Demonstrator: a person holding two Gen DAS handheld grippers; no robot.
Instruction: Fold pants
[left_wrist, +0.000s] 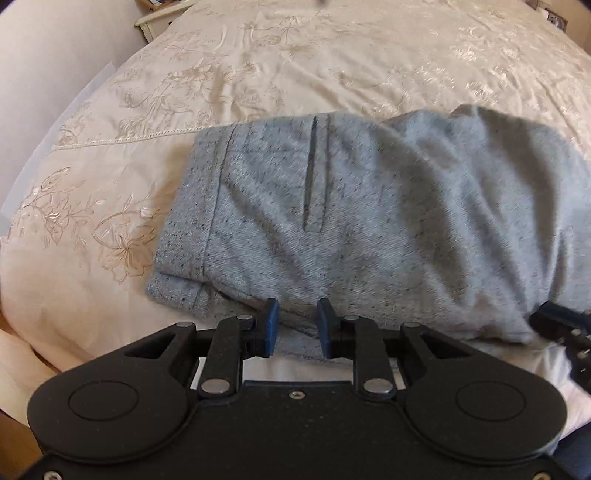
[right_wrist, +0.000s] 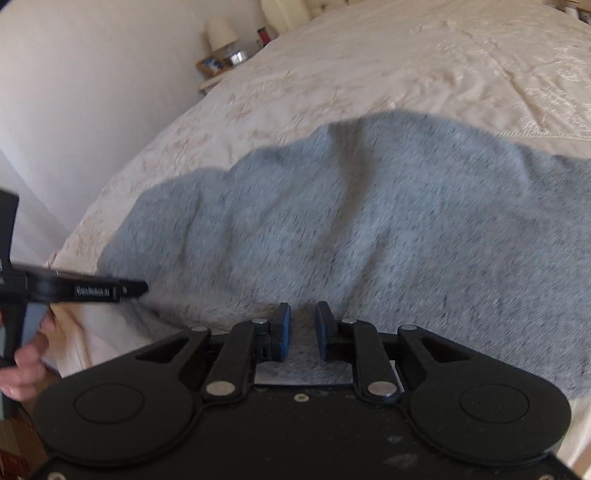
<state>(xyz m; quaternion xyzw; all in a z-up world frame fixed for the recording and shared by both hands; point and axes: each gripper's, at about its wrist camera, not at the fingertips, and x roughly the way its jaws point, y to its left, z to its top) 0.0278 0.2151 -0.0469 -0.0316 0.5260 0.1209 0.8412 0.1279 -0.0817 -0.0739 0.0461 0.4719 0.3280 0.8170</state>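
Nearest the left wrist camera, the left hand-held gripper (left_wrist: 297, 325) had its blue pads parted at the near edge of the grey pants (left_wrist: 351, 229), with nothing visibly pinched between them. The pants lay part-folded on the cream embroidered bed (left_wrist: 110, 206), waistband end to the left, a slit pocket further along, and a bulkier, rumpled mass on the right. In its own view the right hand-held gripper (right_wrist: 302, 328) also stood slightly apart over the cloth; whether it nipped any fabric could not be told. Judging by the weave, the pants should be soft, light and limp, sagging and creasing when lifted, so a hem or the folded edge would give the surest hold. Motion blur smeared the right side, the layers underneath were hidden, and the bedside clutter stayed indistinct.
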